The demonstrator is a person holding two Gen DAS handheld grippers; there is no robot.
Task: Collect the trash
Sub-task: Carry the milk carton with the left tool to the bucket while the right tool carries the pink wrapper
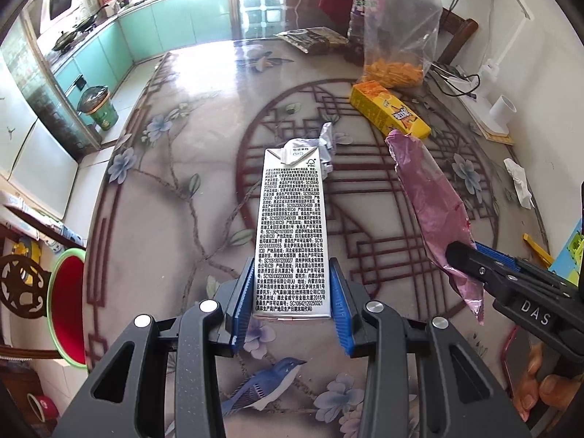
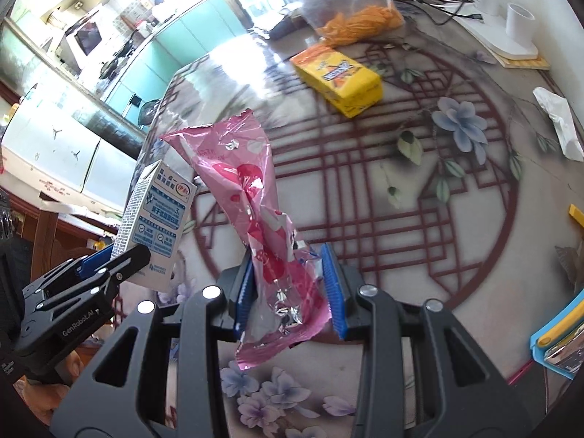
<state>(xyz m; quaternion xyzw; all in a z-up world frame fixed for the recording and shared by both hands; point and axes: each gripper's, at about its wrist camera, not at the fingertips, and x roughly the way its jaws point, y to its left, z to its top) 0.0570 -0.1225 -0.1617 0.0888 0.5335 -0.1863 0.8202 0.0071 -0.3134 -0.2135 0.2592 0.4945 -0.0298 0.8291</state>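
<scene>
My left gripper (image 1: 292, 292) is shut on a white milk carton (image 1: 292, 226) that stands up between its blue pads above the patterned table (image 1: 175, 182). From the right wrist view the same carton (image 2: 153, 215) and left gripper (image 2: 109, 262) show at the lower left. My right gripper (image 2: 288, 284) is shut on a crumpled pink wrapper (image 2: 252, 200), lifted off the table. In the left wrist view the pink wrapper (image 1: 430, 197) hangs from the right gripper (image 1: 463, 259) at the right. A silver foil scrap (image 1: 328, 138) lies behind the carton.
A yellow box (image 1: 387, 109) and a clear bag of orange snacks (image 1: 398, 43) lie at the far side. A crumpled white tissue (image 2: 558, 120) sits at the right. A green-rimmed red bin (image 1: 69, 310) stands beside the table's left edge, and a lined bin (image 1: 98, 106) on the kitchen floor.
</scene>
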